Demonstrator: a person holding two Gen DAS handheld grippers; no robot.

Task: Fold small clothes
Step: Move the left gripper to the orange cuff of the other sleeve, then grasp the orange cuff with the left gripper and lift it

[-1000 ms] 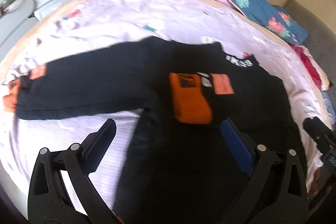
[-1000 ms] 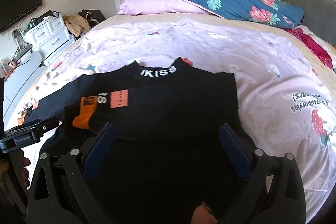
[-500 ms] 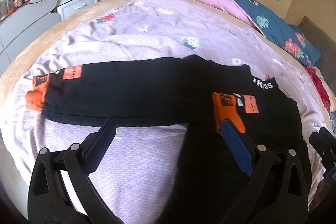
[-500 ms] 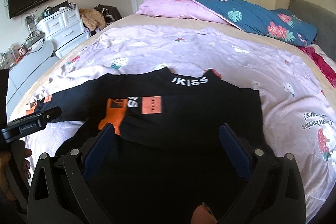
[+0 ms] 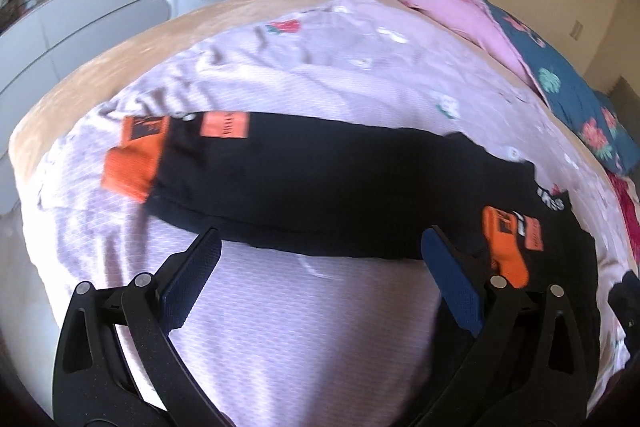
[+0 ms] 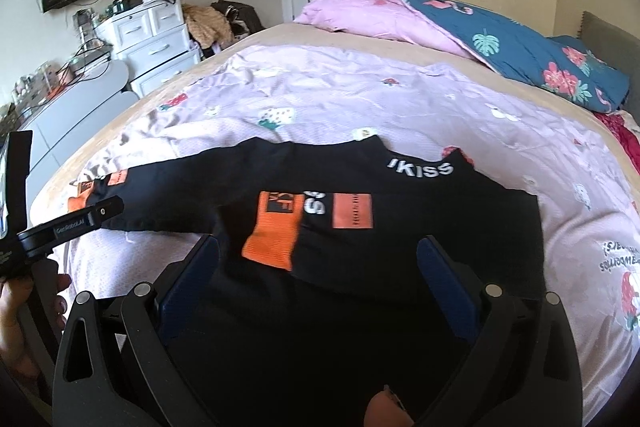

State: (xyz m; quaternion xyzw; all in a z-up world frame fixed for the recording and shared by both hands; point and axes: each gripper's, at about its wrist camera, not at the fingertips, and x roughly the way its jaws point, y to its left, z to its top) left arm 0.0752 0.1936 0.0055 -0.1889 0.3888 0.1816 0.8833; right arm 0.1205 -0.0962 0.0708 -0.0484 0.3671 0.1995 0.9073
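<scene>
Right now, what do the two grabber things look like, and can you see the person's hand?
Both grippers look alike: the left gripper and right gripper have matte black forked frames with silver rivets, and fingers lined with dark blue pads. Seen from the right wrist view, the left tool carries small white lettering, and a bare hand grips its handle. No cables show.

I've swung my left gripper [image 5: 320, 279] (jaws spread, empty) out left from above the black sweater's [image 5: 320, 195] body toward its extended sleeve [image 5: 256, 171] and orange cuff [image 5: 130, 167].
</scene>
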